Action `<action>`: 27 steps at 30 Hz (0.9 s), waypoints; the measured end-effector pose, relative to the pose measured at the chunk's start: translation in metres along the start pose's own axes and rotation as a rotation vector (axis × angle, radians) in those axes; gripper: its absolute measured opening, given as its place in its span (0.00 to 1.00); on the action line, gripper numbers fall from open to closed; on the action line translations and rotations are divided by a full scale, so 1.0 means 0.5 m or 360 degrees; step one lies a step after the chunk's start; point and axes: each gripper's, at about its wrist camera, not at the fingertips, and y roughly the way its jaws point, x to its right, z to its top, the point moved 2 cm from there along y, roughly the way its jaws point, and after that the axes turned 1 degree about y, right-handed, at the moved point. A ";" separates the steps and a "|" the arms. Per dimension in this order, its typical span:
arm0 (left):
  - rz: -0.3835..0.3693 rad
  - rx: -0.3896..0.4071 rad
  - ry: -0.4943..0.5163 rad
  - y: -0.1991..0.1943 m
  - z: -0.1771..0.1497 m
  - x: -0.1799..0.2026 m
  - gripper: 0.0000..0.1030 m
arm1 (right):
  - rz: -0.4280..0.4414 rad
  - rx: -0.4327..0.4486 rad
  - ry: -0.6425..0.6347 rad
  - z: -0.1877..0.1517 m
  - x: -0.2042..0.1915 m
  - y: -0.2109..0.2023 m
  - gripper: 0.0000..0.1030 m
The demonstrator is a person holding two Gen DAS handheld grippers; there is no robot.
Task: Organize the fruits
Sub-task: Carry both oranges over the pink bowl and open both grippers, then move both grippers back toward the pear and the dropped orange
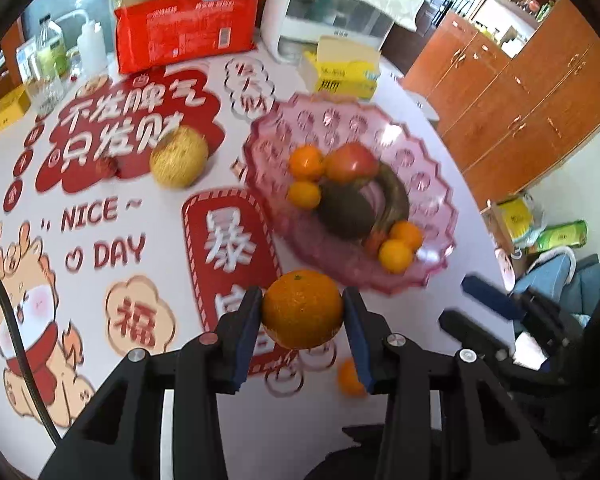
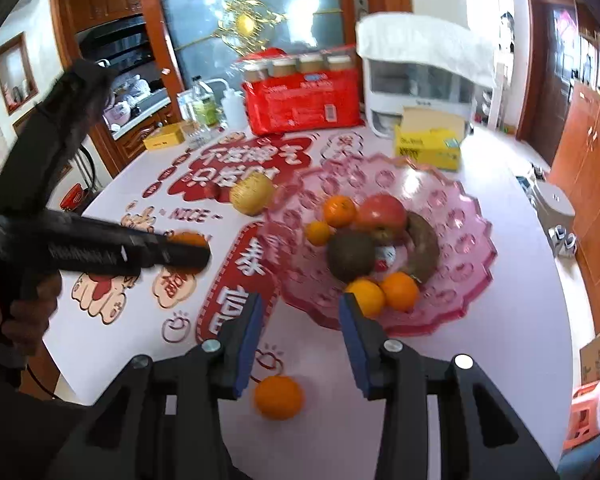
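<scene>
While the table is seen from both wrist cameras, the following is noted.

Left gripper (image 1: pixel 302 312): an orange (image 1: pixel 302 309) is pinched between its two blue pads, one pad pressed against each side; the fruit is held above the printed tablecloth (image 1: pixel 100 232), just short of the near rim of the pink bowl.

Right gripper (image 2: pixel 300 312): its blue pads are held apart with nothing between them; only tablecloth and the bowl's near rim are seen through the gap.

Left gripper as seen from the right wrist: its dark body (image 2: pixel 100 246) is seen from the side at the left, with a blurred patch of orange at its tip.

Loose orange (image 2: pixel 278 397): it is left lying on the white cloth, below and between the right gripper's fingers, apart from the bowl.

Pink bowl (image 1: pixel 432 184): a scalloped, translucent dish is set right of centre on the table; several small oranges, a red apple (image 1: pixel 350 162), a dark round fruit (image 1: pixel 346 212) and a brown curved piece are piled in its middle.

Yellow melon (image 1: pixel 179 157): it is rested on the red lettering of the cloth, left of the bowl and not touching it.

Far edge of table: a red pack of bottles (image 1: pixel 186 24), a white appliance (image 1: pixel 320 12) and a yellow box (image 1: pixel 346 74) are lined up behind the bowl.

Person: a hand (image 2: pixel 24 312) is seen wrapped around the left gripper's handle at the left edge.
</scene>
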 end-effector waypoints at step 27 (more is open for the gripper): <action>0.0037 0.0172 -0.0002 0.054 0.096 -0.010 0.80 | 0.0117 -0.0214 0.0061 -0.027 0.064 0.059 0.39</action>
